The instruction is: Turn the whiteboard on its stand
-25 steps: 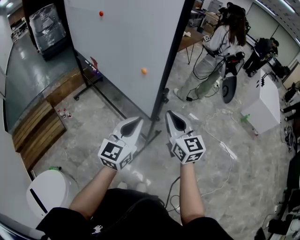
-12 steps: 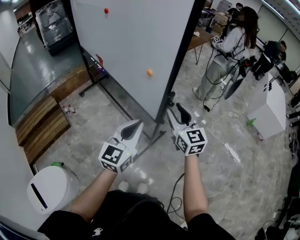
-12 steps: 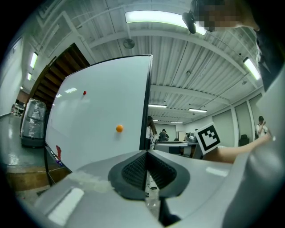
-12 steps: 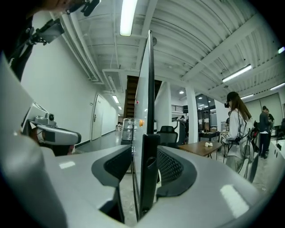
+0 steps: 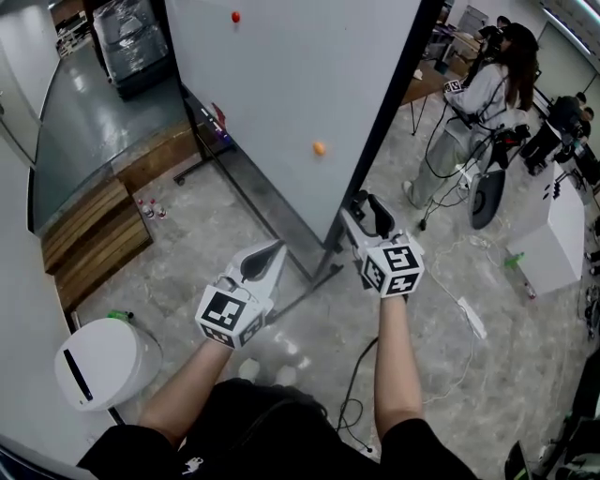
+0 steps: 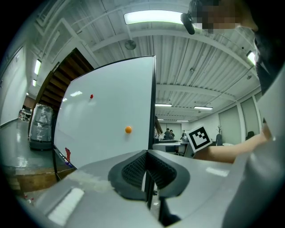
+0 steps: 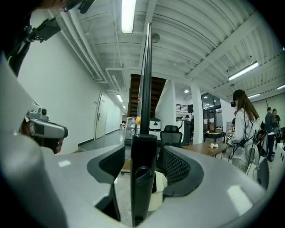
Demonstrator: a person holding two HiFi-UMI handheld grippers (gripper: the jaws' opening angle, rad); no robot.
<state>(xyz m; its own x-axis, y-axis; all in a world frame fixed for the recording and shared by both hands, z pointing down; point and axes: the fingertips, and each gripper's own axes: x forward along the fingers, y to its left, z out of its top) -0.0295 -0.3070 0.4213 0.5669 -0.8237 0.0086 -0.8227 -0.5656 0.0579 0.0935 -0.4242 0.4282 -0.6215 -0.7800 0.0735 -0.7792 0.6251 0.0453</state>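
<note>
Whiteboard, large white panel in a black metal frame [image 5: 291,94], on a black tubular stand [image 5: 309,286]. It stands upright on the grey stone-patterned floor [image 5: 206,253], straight ahead of the person, with its face towards the left of the head view. From the left gripper view [image 6: 107,124] the face shows; from the right gripper view only its thin black edge [image 7: 146,89].

- Small round orange magnet [image 5: 320,148], on the board face near the right-hand frame edge.
- Small round red magnet [image 5: 234,17], on the face, higher and further left.
- Black ledge along the board's lower edge [image 5: 202,108], with a small red item on it; what the item is cannot be made out.
- Right gripper [image 5: 367,204], white, with a marker cube: held level at the board's near vertical frame edge. Its jaws have just been opening and now stand wide apart. The black frame post and a broader black fitting on it [image 7: 143,178] stand between the jaws, with a gap showing on either side and the pads not pressing.
- Left gripper [image 5: 275,246], white, with a marker cube: held level, short of the board and apart from it. Its jaws are pressed together with nothing between them [image 6: 147,156].
- Round white bin-like unit [image 5: 103,361], lower left on the floor.
- Low wooden slatted platform [image 5: 89,234], left.
- Person in pale clothing [image 5: 478,103], standing well beyond the board at the right.
- White box-shaped cabinet [image 5: 553,234], far right.
</note>
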